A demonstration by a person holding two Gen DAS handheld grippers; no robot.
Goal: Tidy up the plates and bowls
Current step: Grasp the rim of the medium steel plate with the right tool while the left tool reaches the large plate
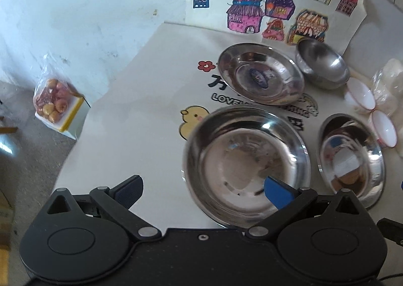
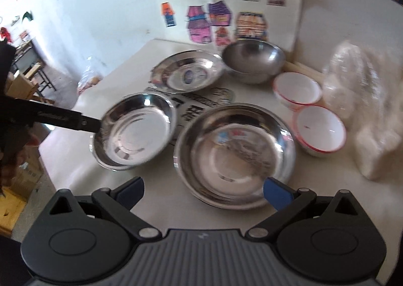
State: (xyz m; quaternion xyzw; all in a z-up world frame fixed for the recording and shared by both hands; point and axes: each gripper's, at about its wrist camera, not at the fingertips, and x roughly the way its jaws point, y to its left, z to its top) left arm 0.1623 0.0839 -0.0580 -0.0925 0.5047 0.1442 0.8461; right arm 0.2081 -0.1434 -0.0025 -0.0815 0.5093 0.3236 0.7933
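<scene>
Three steel plates, a steel bowl and two white bowls with red rims sit on the white table (image 2: 156,200). My left gripper (image 1: 204,191) is open, its right finger (image 1: 277,192) over the nearest steel plate (image 1: 245,164). In the right wrist view that plate (image 2: 133,131) seems tilted, with the left gripper's finger (image 2: 63,118) at its left rim. My right gripper (image 2: 204,191) is open, its right finger (image 2: 277,191) over the near rim of the largest steel plate (image 2: 234,155). A third plate (image 2: 187,70), the steel bowl (image 2: 253,59) and the white bowls (image 2: 297,89) (image 2: 320,130) stand behind.
A bag of fruit on a box (image 1: 56,101) stands on the floor to the left. A clear plastic bag of white stuff (image 2: 365,109) lies on the table's right side. A sheet of house drawings (image 1: 272,1) leans on the wall behind the table.
</scene>
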